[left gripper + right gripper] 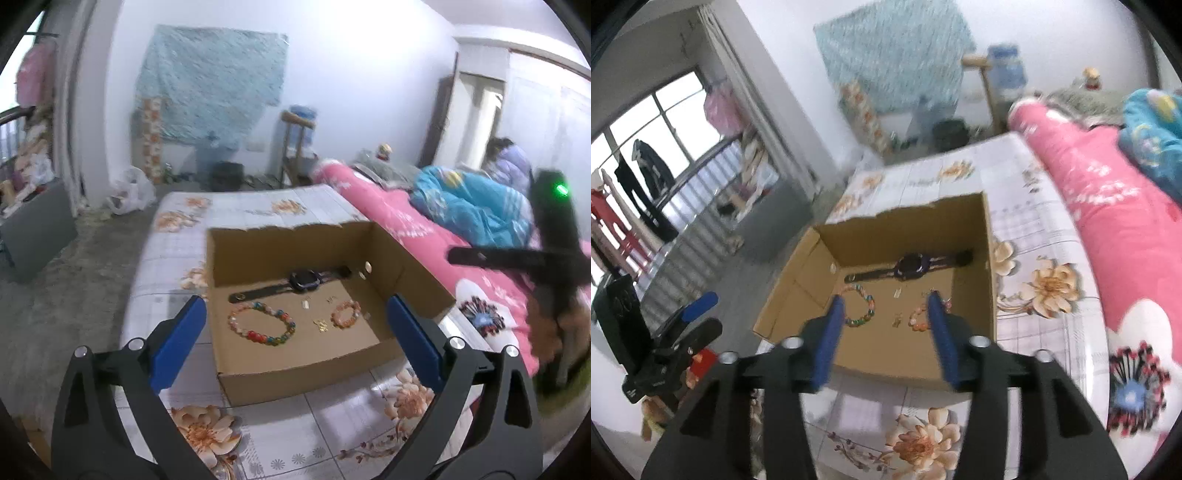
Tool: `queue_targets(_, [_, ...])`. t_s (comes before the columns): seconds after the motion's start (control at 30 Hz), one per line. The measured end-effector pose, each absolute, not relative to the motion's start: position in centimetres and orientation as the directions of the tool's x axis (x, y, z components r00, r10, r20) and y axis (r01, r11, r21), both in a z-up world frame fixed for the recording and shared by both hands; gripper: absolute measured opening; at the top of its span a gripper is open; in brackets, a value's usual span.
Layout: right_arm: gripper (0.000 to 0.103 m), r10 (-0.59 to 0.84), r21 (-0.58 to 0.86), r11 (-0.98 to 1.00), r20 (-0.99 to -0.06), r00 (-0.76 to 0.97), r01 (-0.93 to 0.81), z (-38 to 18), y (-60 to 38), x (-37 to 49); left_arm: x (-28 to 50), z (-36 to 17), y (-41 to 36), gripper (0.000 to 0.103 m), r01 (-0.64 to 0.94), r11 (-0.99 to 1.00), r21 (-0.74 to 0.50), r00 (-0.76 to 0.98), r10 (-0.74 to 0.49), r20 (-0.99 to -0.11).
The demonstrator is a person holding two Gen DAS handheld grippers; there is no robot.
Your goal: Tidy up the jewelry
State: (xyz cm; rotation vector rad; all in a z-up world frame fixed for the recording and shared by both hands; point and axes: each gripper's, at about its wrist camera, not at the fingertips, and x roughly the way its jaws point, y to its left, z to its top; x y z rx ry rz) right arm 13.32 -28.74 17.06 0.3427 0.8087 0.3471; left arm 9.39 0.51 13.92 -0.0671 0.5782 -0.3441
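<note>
An open cardboard box (280, 365) stands on a flower-patterned table. Inside lie a black watch (300, 281), a large multicoloured bead bracelet (258, 322), a small orange bead bracelet (345, 314) and small gold pieces (320, 325). My left gripper (295, 306) is open, its blue fingers either side of the box, empty. In the right wrist view the same box (886, 363) holds the watch (910, 267), the large bracelet (862, 304) and the small bracelet (918, 317). My right gripper (886, 301) is open and empty above the box's near part.
A bed with a pink quilt (406, 221) and blue bedding (476, 206) runs along the table's right side. The right gripper's body (554, 243) shows at the right of the left wrist view. The left gripper (672, 332) shows at the left of the right wrist view.
</note>
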Motion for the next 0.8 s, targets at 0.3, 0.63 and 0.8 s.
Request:
queue_targets(0.3, [0.088, 0.190, 0.237, 0.971, -0.675, 0.712, -0.034, 15.9, -25.5, 8.3, 8.0, 13.3, 1.4, 0.095, 0.125, 0.986, -0.107, 0.805, -0.163, -0.570])
queue_targets(0.63, [0.096, -0.020, 0.014, 0.999, -0.711, 0.703, 0.043, 14.8, -23.8, 7.7, 7.8, 12.0, 2.3, 0.095, -0.053, 0.997, -0.063, 0.787, 0.003, -0.616])
queue_targets(0.8, [0.096, -0.042, -0.013, 0.999, -0.712, 0.701, 0.046, 14.5, -23.4, 7.7, 8.3, 11.3, 1.0, 0.095, -0.016, 1.000, -0.006, 0.764, 0.008, -0.645])
